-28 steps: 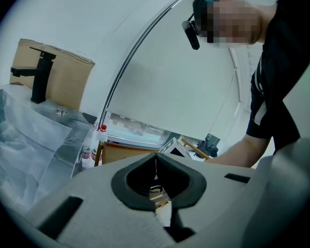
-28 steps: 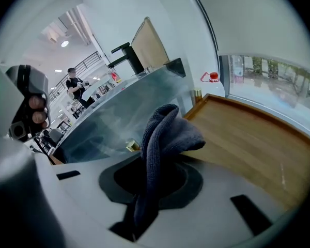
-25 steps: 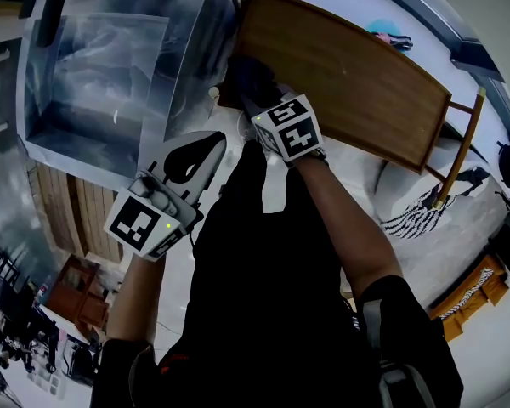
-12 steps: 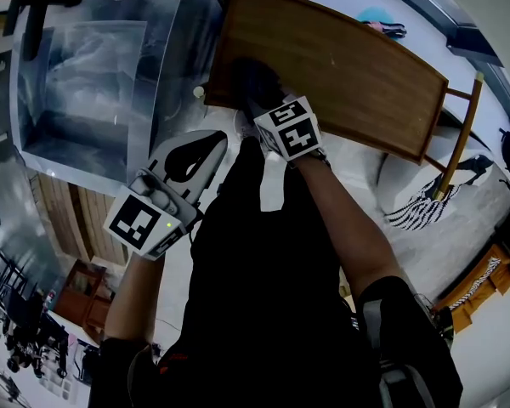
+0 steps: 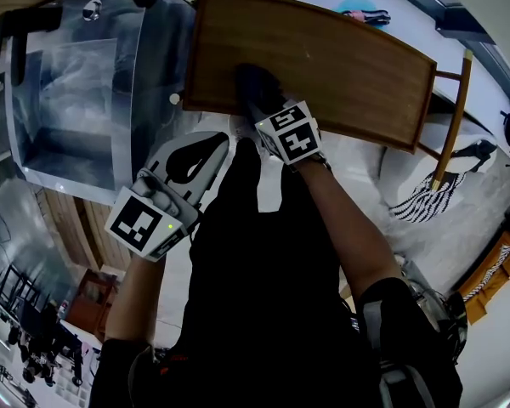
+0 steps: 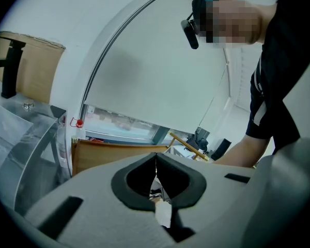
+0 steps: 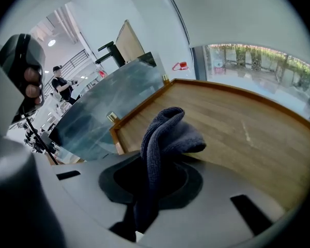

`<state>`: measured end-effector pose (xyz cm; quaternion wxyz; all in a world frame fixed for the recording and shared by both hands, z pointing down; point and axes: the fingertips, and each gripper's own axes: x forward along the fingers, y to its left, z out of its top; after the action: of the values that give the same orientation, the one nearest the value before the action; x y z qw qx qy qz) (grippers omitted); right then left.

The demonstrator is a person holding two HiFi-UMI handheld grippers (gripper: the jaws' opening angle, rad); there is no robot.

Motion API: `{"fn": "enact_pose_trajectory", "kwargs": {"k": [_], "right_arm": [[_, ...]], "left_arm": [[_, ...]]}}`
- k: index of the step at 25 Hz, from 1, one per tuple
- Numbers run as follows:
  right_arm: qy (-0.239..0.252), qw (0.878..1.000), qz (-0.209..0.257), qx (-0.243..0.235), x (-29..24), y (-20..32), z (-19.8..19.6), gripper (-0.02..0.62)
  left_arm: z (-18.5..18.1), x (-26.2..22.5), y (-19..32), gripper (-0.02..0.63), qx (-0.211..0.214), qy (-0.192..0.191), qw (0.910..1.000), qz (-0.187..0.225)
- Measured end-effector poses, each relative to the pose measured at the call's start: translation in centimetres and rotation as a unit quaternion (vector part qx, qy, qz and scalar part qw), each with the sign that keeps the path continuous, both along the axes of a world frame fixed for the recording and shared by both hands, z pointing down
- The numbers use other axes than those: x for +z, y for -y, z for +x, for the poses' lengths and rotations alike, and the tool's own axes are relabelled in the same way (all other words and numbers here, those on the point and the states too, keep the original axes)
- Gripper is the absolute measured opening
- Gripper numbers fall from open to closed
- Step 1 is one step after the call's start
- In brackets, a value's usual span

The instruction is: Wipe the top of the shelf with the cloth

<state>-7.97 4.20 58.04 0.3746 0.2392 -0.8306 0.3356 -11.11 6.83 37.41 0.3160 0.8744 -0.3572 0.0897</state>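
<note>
The brown wooden shelf top [image 5: 340,58] runs across the upper middle of the head view. A dark grey cloth [image 5: 255,85] lies bunched on it near its front edge, left of centre. My right gripper [image 5: 262,107] is shut on the cloth [image 7: 168,130], which bulges up out of the jaws and rests on the wood [image 7: 248,133]. My left gripper [image 5: 206,147] is held off to the left, below the shelf's edge. Its jaws meet at the tips [image 6: 156,158], shut with nothing between them.
A glass basin counter [image 5: 76,83] with a black tap [image 6: 9,66] adjoins the shelf's left end. A wooden chair frame [image 5: 455,117] and a striped fabric [image 5: 421,201] stand to the right. A person [image 7: 62,84] stands far back.
The right gripper and cloth have moved from the shelf's left corner to the right along its front edge. The left gripper has stayed where it was.
</note>
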Motion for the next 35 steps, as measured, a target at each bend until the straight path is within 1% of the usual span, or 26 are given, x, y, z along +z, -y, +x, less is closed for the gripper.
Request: {"fn": "enact_pose_trajectory", "kwargs": {"k": [19,35], "right_arm": [[-0.007,0.998,-0.003,0.059,0.1,0.0,9.7,0.057],[-0.016,0.994,-0.007,0.112,0.6,0.5,18.8,0.057]], "left_arm": [[8.4,-0.5,0.9,0.02,0.053,0.001,0.9986,0.0],[16.3,-0.5,2.3,0.02,0.104,0.0,0.9946,0.0]]}}
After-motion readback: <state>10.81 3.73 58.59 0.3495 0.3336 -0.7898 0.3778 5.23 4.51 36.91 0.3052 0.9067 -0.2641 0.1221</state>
